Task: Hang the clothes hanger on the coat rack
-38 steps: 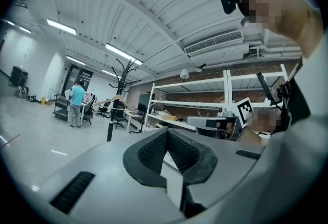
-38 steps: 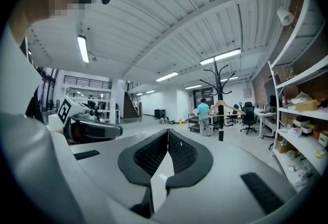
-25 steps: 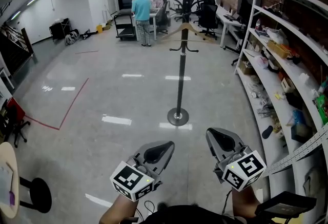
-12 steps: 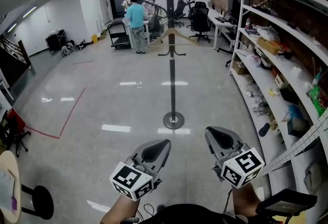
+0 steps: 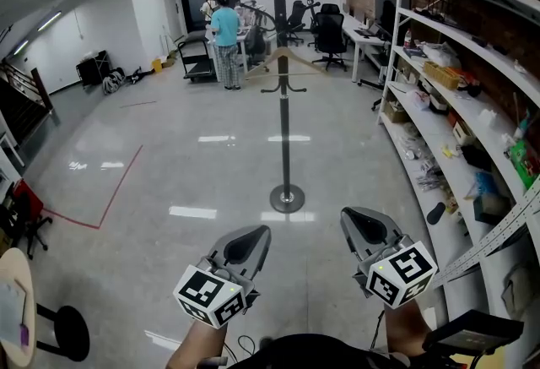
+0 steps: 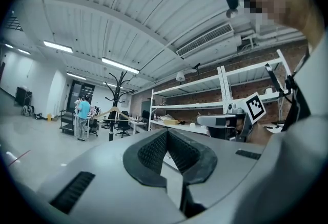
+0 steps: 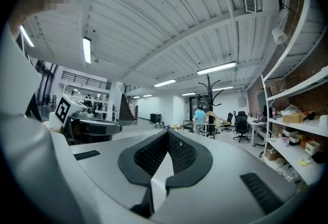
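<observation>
**Hanger on the rack, both claws closed and empty**

Head view: the left gripper (image 5: 253,234) and right gripper (image 5: 359,219) are held low, side by side. The clothes hanger (image 5: 302,57) is seen hung on the coat rack (image 5: 285,131), well apart from both across the floor.

Left gripper view: the jaws are pressed together with nothing between them, and the hanger is seen far off, to their left.

Right gripper view: the jaws are likewise closed on nothing, and the hanger is seen far off, to their right
</observation>
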Demonstrator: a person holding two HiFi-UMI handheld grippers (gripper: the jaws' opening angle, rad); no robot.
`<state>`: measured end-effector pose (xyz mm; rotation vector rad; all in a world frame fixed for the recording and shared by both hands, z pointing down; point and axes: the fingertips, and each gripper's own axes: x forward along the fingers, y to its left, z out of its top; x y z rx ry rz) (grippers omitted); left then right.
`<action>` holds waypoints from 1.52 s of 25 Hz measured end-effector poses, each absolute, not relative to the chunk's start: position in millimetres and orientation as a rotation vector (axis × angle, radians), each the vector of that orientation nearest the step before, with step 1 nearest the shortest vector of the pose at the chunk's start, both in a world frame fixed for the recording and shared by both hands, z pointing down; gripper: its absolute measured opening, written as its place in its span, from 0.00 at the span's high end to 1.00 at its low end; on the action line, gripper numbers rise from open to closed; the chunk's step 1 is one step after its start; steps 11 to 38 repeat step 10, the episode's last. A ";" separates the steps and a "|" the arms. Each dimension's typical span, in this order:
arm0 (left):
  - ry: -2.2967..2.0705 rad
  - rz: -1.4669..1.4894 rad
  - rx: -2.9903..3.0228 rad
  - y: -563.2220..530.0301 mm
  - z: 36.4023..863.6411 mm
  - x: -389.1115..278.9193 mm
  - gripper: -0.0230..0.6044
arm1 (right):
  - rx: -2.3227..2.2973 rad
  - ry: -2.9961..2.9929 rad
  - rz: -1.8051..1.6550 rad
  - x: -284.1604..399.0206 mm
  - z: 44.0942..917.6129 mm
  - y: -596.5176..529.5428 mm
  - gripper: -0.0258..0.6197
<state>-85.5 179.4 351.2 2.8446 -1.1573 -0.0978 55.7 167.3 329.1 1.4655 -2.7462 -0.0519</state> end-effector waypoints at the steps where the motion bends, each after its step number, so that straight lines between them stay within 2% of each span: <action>1: -1.160 -0.100 2.843 178.9 350.6 -87.1 0.96 | 1.465 -2.746 -0.051 55.6 329.1 167.2 0.95; 38: -1.179 -0.122 2.834 185.1 347.6 -100.7 0.96 | 1.466 -2.745 -0.065 52.7 327.9 174.2 0.95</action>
